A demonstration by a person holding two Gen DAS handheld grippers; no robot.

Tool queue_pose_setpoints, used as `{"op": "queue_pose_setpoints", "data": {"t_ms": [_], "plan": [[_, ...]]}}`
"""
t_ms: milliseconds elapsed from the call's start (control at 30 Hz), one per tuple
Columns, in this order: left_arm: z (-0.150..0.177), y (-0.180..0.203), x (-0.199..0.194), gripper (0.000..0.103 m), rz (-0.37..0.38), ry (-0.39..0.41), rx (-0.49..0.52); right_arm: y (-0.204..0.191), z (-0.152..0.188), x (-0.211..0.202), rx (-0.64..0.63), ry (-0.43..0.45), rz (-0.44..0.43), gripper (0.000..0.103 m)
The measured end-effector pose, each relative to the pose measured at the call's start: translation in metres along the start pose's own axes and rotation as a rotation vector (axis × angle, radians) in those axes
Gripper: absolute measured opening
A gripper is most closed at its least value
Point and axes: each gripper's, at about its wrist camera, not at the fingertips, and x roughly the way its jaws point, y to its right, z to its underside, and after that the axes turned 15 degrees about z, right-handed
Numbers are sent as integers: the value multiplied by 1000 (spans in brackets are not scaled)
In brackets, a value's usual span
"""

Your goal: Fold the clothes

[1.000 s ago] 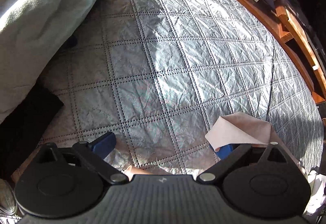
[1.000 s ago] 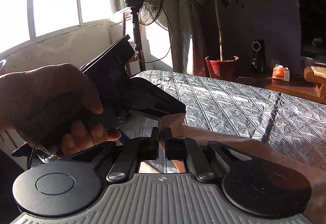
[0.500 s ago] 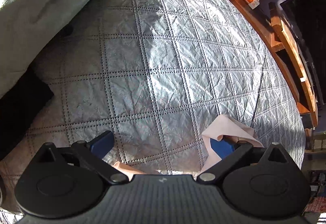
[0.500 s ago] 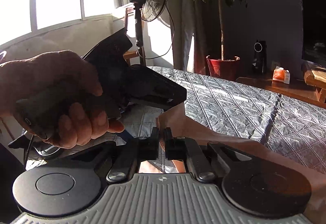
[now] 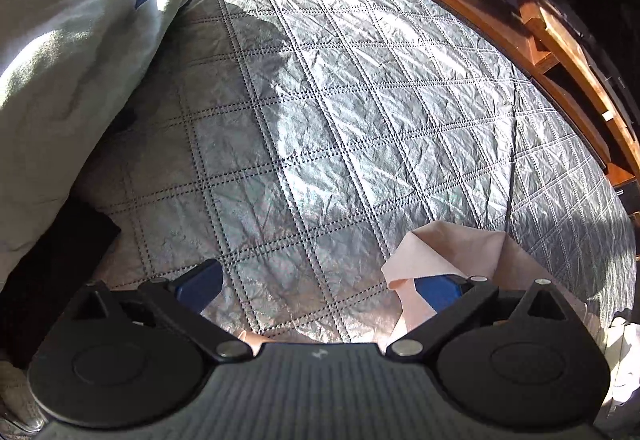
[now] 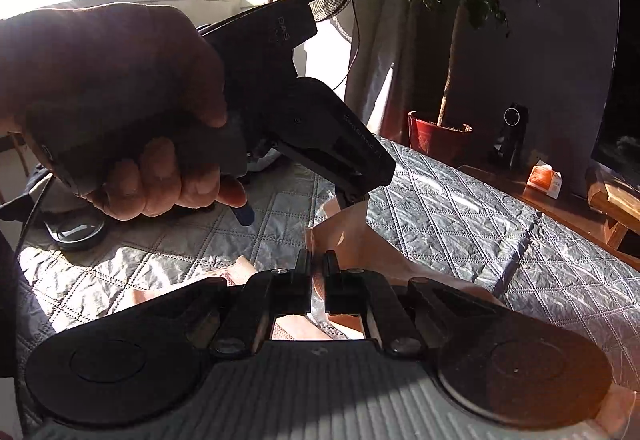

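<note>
Main risk from here: I only have the pink cloth by one small bit, pinched in the right claw, and the rest hangs loose off to the right of it. If I pull or swing too fast, that bit could slide out of the pads and the whole piece drops back in a heap on the gray quilt. Second risk: the left claw is spread wide with nothing clamped, and a flap of the cloth is draped over its right finger. If I close it now I'd probably catch a random fold, not an edge, and the fold comes out crooked. Also the left hand sits close above the right claw, so the two tools could bump.

Claws: right one is pressed nearly together, pinching the pink cloth between its pads, cloth standing up just past the tips. Left one is wide open; left finger is bare over the quilt, right finger touches the cloth but doesn't grip it.

The cloth is at the near edge of the bed, lifted partly off the quilt. A pale garment lies well apart on the far left, untouched.
</note>
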Motion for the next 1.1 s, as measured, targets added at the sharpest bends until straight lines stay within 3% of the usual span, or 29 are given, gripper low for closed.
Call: {"op": "queue_pose_setpoints", "data": {"t_ms": [133,567,633,733,767,833,900,967,1100], "plan": [[5,7,2,102,-21,-24,44,2,-3,-1,6,16,20,7],[5,-2,6,101,-70,-38,9,10,-2,-7,8,54,33,7],[5,-3,6,98,-83,-32,5,12,0,-9,13,54,35,7],[5,-6,8,79,-101,-34,-12,16,2,-10,20,54,37,7],[5,-6,10,69,-108,-40,-17,17,3,-11,25,55,38,7],[5,-5,10,61,-125,-32,-10,18,3,-11,32,53,34,7],[6,-3,9,38,-135,-20,-4,18,5,-10,31,43,30,7],[6,-4,7,25,-138,-9,-7,19,6,-9,44,26,33,12],[5,-8,3,10,-136,15,-13,32,12,-3,113,-27,65,13]]}}
